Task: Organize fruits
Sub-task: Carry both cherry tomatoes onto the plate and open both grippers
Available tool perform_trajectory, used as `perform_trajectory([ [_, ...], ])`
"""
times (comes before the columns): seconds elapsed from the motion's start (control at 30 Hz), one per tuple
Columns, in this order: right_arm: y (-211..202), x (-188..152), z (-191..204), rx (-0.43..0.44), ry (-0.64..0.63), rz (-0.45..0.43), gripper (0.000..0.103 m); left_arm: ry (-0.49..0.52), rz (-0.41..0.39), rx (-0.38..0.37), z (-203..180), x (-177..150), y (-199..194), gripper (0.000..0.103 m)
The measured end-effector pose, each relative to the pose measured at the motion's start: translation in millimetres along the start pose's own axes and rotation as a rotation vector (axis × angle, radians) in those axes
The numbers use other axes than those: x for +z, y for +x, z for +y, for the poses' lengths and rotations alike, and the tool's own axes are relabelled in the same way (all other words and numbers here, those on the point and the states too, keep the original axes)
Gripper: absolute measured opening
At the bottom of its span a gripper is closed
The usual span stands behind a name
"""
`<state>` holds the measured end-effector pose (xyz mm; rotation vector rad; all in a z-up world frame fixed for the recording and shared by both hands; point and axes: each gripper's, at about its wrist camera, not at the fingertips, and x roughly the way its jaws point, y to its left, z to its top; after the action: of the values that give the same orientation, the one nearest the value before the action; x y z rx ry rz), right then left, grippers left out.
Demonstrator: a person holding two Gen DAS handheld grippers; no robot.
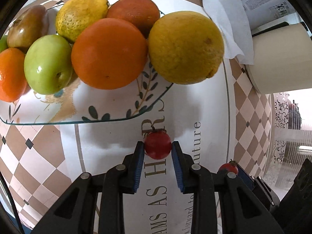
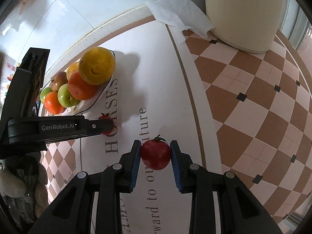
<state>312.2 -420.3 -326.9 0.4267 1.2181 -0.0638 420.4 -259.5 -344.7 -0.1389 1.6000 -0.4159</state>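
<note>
A glass plate [image 1: 109, 115] with a leaf pattern holds several fruits: oranges [image 1: 109, 52], lemons [image 1: 185, 46], green apples [image 1: 47, 64] and a brownish pear [image 1: 27, 29]. The plate also shows in the right wrist view [image 2: 93, 101]. My left gripper [image 1: 158, 146] is shut on a small red tomato [image 1: 158, 145] just in front of the plate. My right gripper [image 2: 155, 152] is shut on another red tomato [image 2: 155, 154], to the right of the left one. The left gripper shows in the right wrist view [image 2: 109, 125] beside the plate.
A cream cylindrical container [image 2: 243, 13] stands at the back right with a white paper towel [image 2: 179, 17] beside it. The tablecloth [image 2: 243, 97] has a white centre with lettering and a brown checked border. A tiled wall [image 2: 58, 9] lies behind the plate.
</note>
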Motion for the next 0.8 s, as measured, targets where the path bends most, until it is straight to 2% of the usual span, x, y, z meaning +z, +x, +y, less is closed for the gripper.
perform_trajectory([
  [0.17, -6.0, 2.3, 3.5, 0.020, -0.002, -0.015, 0.033, -0.013, -0.036, -0.030, 5.7, -4.4, -21.3, 0.026],
  [0.3, -7.4, 9.0, 17.9, 0.064, -0.018, -0.025, 0.033, -0.049, -0.098, -0.073, 26.1, -9.0, -60.7, 0.026],
  [0.53, 8.7, 27.5, 78.0, 0.183, -0.110, -0.018, 0.033, -0.187, -0.189, -0.135, 79.1, -11.4, -112.6, 0.026],
  [0.67, 24.5, 39.1, 119.3, 0.226, -0.198, -0.014, 0.032, -0.258, -0.203, -0.140, 107.4, -7.0, -118.6, 0.026],
  [0.8, 41.0, 46.9, 152.1, 0.230, -0.272, -0.007, 0.032, -0.297, -0.198, -0.138, 124.3, -2.7, -114.1, 0.026],
])
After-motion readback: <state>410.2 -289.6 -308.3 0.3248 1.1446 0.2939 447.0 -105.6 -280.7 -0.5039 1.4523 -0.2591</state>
